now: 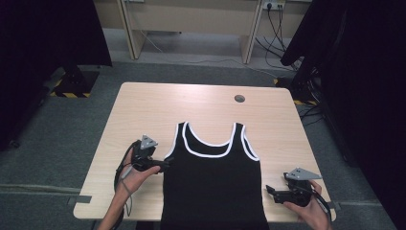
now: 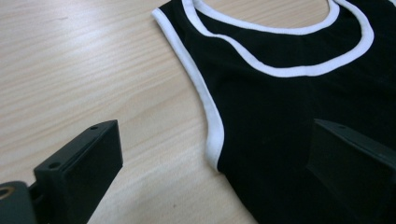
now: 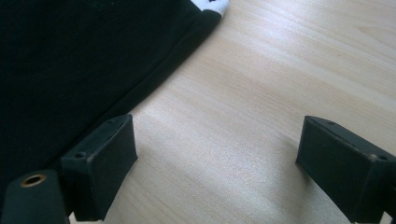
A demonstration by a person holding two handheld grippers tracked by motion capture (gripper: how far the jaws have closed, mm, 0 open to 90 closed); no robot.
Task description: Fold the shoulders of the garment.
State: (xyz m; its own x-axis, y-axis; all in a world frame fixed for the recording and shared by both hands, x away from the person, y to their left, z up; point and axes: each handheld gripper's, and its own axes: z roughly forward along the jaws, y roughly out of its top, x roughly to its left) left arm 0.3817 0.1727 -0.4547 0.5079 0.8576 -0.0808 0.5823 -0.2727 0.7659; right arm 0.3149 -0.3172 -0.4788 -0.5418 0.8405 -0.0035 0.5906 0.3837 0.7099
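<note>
Lab: black curtains (image 1: 43, 33), floor cables (image 1: 275, 33)

Both tongs, left (image 1: 165, 165) and right (image 1: 269, 189), gape wide, held low.

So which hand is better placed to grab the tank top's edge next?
Probably the left. The left claw is open with the black tank top and its white-trimmed armhole edge between its jaws. The right claw, also open, has bare table between its jaws.

1. Worktop (image 1: 143, 110): pale wood grain, with a round cable port (image 1: 239, 98) at 1 o'clock.
2. Floor (image 1: 57, 129): grey carpet.
3. Black curtains (image 1: 43, 33) at 10 and 2 o'clock.
4. Second desk (image 1: 191, 19) at 12 o'clock, cables (image 1: 275, 33) hanging beside it.
</note>
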